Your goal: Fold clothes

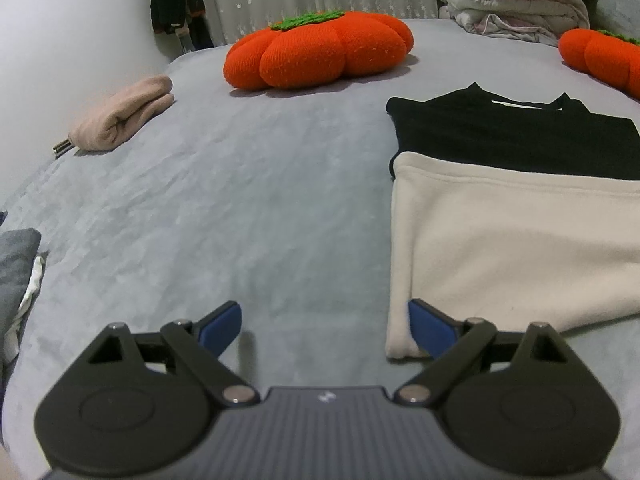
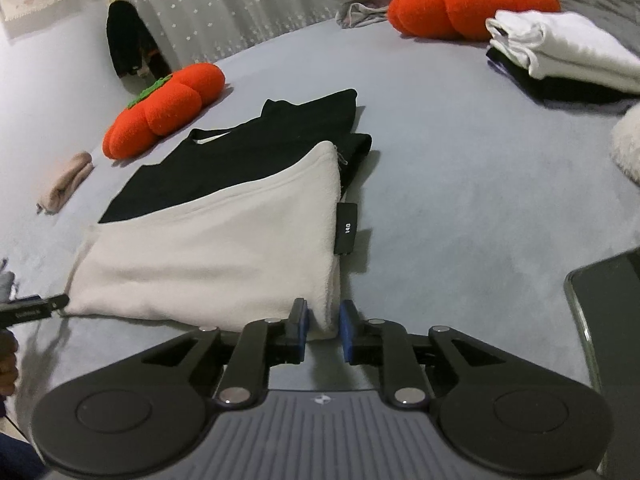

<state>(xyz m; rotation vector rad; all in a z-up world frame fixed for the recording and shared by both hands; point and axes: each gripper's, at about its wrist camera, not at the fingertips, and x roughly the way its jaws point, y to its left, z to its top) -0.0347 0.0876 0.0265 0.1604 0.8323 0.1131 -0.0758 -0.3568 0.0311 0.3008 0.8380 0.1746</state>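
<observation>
cream-and-black garment (image 2: 224, 236) lies folded on the grey bed (image 2: 460, 200) ahead. my right gripper (image 2: 323, 330) brackets its near right corner, pads barely apart; my left gripper (image 1: 325, 330) is spread at its near left corner.

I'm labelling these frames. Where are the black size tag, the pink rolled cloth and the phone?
black size tag (image 2: 346, 228), right wrist view, its middle.
pink rolled cloth (image 1: 124, 114), left wrist view, its middle.
phone (image 2: 612, 308), right wrist view, its dark screen.
</observation>
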